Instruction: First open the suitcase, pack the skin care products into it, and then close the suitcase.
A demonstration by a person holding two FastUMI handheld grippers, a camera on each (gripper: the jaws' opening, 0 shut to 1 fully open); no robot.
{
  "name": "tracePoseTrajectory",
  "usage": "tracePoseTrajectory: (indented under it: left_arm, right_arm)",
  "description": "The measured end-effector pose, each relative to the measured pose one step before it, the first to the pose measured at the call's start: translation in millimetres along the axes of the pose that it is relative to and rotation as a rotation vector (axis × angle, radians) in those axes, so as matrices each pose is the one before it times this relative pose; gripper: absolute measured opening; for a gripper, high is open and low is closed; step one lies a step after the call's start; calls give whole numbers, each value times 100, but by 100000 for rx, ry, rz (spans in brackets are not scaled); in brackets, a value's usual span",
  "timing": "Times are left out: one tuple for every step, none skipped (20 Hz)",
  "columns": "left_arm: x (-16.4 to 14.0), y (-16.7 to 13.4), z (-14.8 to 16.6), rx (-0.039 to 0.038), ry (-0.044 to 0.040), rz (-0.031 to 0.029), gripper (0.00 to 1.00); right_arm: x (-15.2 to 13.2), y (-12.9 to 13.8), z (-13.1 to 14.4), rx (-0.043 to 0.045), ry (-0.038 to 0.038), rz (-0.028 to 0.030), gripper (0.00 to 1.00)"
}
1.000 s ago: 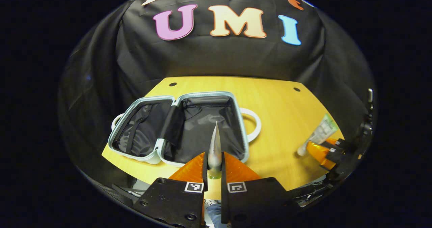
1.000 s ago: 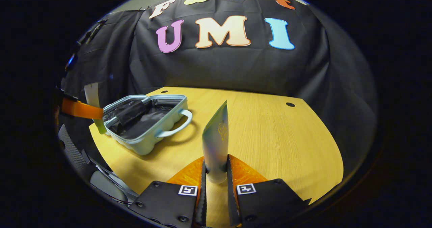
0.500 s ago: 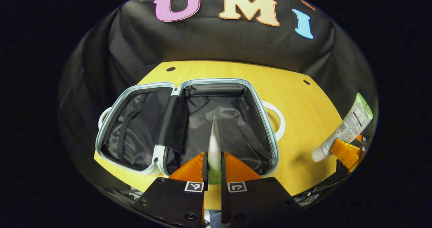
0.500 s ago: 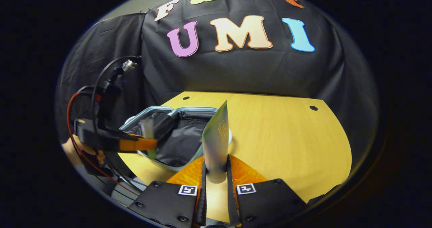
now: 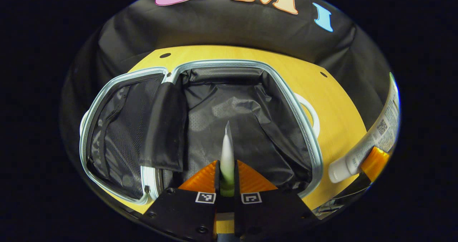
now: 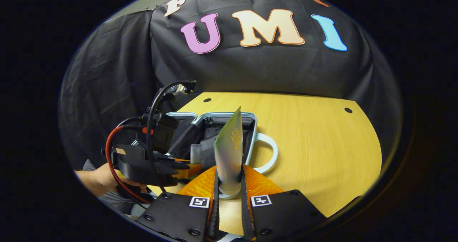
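The pale blue suitcase (image 5: 302, 116) lies open on the table, both black-lined halves facing up. My left gripper (image 5: 227, 165) is shut on a thin white tube (image 5: 227, 147), seen edge-on, which hangs over the right-hand half. My right gripper (image 6: 229, 175) is shut on a silvery-green tube (image 6: 229, 150) that stands upright in front of the suitcase (image 6: 252, 127). In the left gripper view the right gripper (image 5: 374, 159) and its tube (image 5: 381, 131) sit at the far right, beside the suitcase. In the right gripper view the left gripper (image 6: 191, 168) hovers over the case with its white tube (image 6: 195, 152).
The case rests on a yellow wooden table (image 6: 322, 145) with small holes near its far edge. A white carry handle (image 6: 269, 156) sticks out on the suitcase's right side. A hand (image 6: 98, 179) holds the left gripper, with cables (image 6: 114, 152) trailing from it.
Both grippers have moved in toward the suitcase with their tubes. The left one has dropped closer over the right-hand half; the right one has swung left, up to the case.
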State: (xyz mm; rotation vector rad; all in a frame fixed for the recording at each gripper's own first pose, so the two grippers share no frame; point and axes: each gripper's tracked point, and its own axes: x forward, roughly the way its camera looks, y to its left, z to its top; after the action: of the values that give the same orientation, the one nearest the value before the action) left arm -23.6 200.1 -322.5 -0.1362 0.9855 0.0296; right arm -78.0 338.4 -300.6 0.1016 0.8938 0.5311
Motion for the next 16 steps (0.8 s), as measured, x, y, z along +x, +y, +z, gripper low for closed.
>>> tracePoseTrajectory:
  left_arm:
    - [365, 131, 103, 652, 520, -498, 12]
    - [220, 200, 44, 566, 412, -161, 14]
    - [162, 143, 211, 691, -665, -467, 16]
    - [17, -477, 387, 93, -638, -3510, 17]
    - [-201, -258, 196, -532, -82, -2315, 27]
    - [-475, 6, 490, -144, -1409, -1286, 43]
    - [-434, 51, 704, 117, -2043, -766, 58]
    - [-567, 152, 684, 131, -2439, -594, 74]
    - [-607, 279, 876, -11, -2796, -736, 74]
    - [-850, 349, 765, -121, -2570, -340, 75]
    - [-697, 649, 1070, -239, -2755, 187, 75]
    - [-649, 878, 766, -530, -2277, 875, 75]
    - [-604, 1078, 817, -1068, -2231, 1086, 75]
    - [-547, 1128, 579, -1595, -1742, 1158, 80]
    - [-579, 1396, 762, -1449, -1836, 2163, 84]
    - [-470, 1580, 538, -1531, -1465, 2380, 90]
  right_arm:
    - [622, 329, -353, 51, 2046, -166, 27]
    - [520, 343, -395, -150, 2333, -118, 28]
    - [532, 218, -310, -57, 2376, -375, 24]
    - [687, 253, -491, 88, 2273, -253, 27]
    - [732, 200, -519, 124, 2726, -178, 24]
    - [724, 312, -529, -59, 2742, 11, 28]
    - [757, 225, -571, 98, 2779, -359, 28]
    - [530, 163, -536, 338, 2227, -583, 28]
    - [647, 148, -646, 322, 2929, -512, 28]
    - [526, 134, -12, -260, 750, -829, 28]
    - [851, -28, -195, 282, 1500, -107, 24]
    - [580, 98, -216, 635, 2126, -310, 28]
    - [512, 0, -260, 512, 2247, -852, 28]
    - [489, -95, -123, 253, 1054, -870, 28]
    - [363, -61, -77, 172, 664, -831, 28]
    - [-136, 151, 353, 599, -1318, 0, 28]
